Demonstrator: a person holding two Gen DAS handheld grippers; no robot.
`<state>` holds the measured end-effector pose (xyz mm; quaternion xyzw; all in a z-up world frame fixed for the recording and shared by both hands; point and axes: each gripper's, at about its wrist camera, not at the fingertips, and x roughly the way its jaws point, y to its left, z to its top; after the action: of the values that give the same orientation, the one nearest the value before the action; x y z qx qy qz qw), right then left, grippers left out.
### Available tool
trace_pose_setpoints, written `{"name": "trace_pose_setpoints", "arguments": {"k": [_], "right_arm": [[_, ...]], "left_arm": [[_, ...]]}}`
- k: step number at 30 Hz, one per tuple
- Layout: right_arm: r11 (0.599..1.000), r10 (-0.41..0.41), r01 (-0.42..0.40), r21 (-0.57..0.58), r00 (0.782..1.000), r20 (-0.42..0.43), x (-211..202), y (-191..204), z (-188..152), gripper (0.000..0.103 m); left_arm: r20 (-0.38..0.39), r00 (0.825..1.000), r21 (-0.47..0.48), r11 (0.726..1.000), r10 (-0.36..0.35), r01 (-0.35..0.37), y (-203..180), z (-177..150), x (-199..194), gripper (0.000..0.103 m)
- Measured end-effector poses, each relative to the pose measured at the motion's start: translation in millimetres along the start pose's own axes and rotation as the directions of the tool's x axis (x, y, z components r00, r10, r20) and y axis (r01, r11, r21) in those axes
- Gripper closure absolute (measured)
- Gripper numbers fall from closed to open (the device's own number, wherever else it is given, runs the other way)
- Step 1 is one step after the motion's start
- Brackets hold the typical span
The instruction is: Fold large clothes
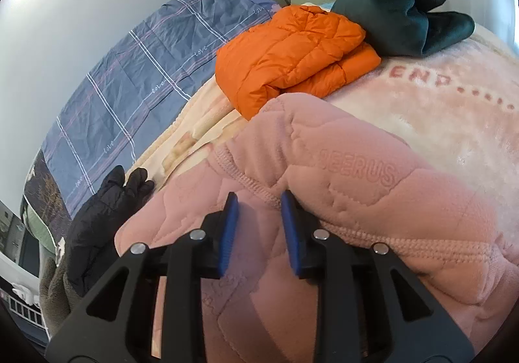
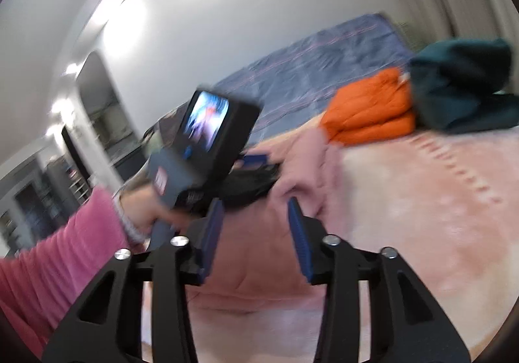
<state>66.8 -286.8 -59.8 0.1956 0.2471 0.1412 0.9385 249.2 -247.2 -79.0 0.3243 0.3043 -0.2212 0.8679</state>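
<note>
Hovering over one pink quilted garment (image 1: 340, 168) (one orange puffer jacket (image 1: 292, 48), one dark green garment (image 1: 399, 3) lying beyond), right gripper (image 2: 256, 204) gaping empty, left gripper (image 1: 259, 200) showing no clear grasp.

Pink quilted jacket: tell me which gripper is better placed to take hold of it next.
Left. The left gripper straddles the ribbed edge of the pink quilted jacket, while the right gripper hangs above it with nothing between its pads.

Bright; right view blurred, perhaps motion.
</note>
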Motion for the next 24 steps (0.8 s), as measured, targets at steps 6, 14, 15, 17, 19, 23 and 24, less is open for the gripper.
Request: {"name": "trace_pose_setpoints", "arguments": {"k": [6,14,15,17,19,23,24], "right_arm": [[0.985,-0.106,0.118,0.129,0.990,-0.096,30,-37,-18,0.103],[0.986,-0.140,0.146,0.080,0.987,-0.079,33,-31,-24,0.103],[0.986,-0.136,0.143,0.088,0.988,-0.079,36,-33,-24,0.103],[0.987,-0.119,0.127,0.101,0.990,-0.078,38,-36,-24,0.103],[0.987,-0.116,0.124,0.103,0.990,-0.076,37,-36,-24,0.103],[0.988,-0.119,0.125,0.092,0.990,-0.071,35,-32,-25,0.103],[0.988,-0.120,0.126,0.088,0.990,-0.070,35,-31,-26,0.103]], "left_arm": [[0.021,0.998,-0.080,0.994,-0.067,0.069,9,-3,1,0.076],[0.109,0.993,-0.208,0.976,-0.039,0.062,31,-14,-31,0.044],[0.125,0.991,-0.247,0.966,-0.052,0.081,38,-20,-45,0.038],[0.155,0.984,-0.267,0.955,-0.092,0.132,43,-39,-74,0.031],[0.165,0.984,-0.221,0.969,-0.073,0.109,36,-67,-104,0.026],[0.135,0.991,-0.089,0.996,-0.020,0.032,0,-144,-154,0.020],[0.121,0.992,-0.075,0.996,-0.029,0.039,-8,-160,-160,0.019]]}}
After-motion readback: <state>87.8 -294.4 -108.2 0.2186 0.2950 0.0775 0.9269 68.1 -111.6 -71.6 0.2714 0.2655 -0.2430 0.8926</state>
